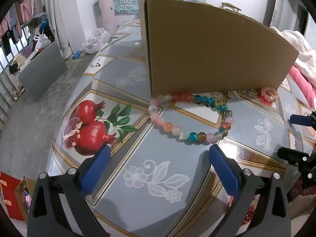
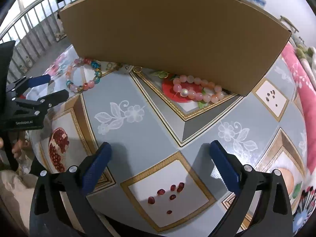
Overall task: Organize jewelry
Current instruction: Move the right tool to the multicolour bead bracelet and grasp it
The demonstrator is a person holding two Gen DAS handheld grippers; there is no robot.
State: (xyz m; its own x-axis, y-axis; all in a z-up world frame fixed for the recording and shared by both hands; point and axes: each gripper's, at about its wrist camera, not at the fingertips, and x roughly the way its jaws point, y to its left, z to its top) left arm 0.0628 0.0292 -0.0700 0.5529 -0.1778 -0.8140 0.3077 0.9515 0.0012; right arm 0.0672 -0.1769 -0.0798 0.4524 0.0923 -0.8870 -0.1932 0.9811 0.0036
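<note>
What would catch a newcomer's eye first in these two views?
The big brown cardboard box standing on the patterned tablecloth dominates both views. Against its base lie a multicoloured bead bracelet and, further along, a pink bead bracelet, partly tucked under the box edge. Both tongs, left and right, stand wide open over the cloth with nothing between their blue pads.

Each gripper has two black angular plastic arms tipped with blue ribbed pads, and a round silver screw sits behind each pad. The left gripper (image 1: pixel 159 169) and right gripper (image 2: pixel 160 167) look alike. Seen side-on from the right wrist, the left one carries small white lettering behind its fingers.
</note>
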